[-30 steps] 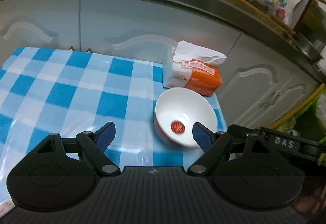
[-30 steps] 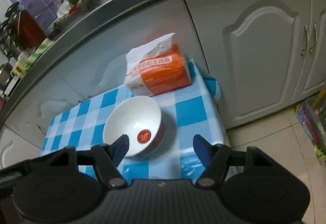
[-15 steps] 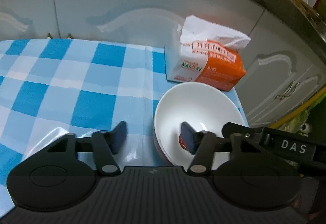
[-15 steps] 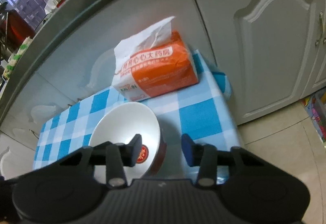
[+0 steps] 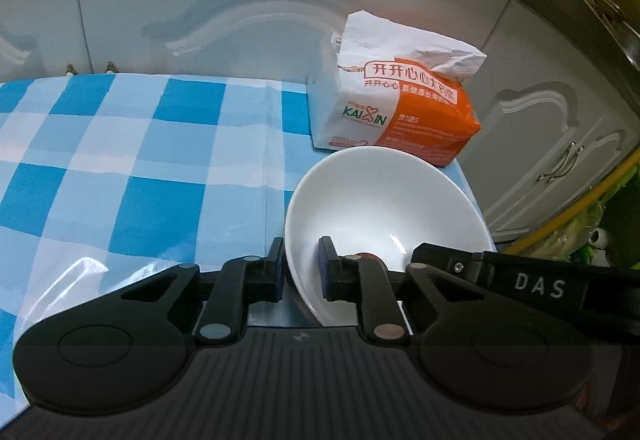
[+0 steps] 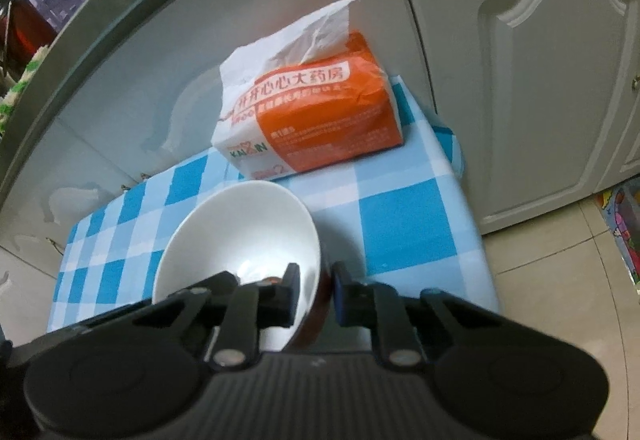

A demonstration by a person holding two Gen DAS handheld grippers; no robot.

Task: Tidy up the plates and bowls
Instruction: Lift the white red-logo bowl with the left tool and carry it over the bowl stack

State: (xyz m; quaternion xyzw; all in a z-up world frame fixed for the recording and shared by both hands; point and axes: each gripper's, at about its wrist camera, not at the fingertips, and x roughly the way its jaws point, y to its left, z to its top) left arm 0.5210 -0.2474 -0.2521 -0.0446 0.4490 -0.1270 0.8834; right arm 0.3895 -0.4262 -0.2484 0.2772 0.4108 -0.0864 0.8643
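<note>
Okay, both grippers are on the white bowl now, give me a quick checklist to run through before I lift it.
1. Left gripper straddles the bowl rim, one finger outside, one inside: ok.
2. Right gripper straddles the opposite rim the same way: ok.
3. Both pairs of fingers actually pinching the wall tightly: cannot tell; they look closed onto it, but contact is not clearly visible.
4. Bowl free of contents that could spill: ok, only a red mark at the bottom.
5. Tissue pack clear of the bowl: cannot tell; it sits just behind the far rim, lift straight up.
6. Bowl sitting flat on the checkered tablecloth: cannot tell, the base is hidden.
</note>
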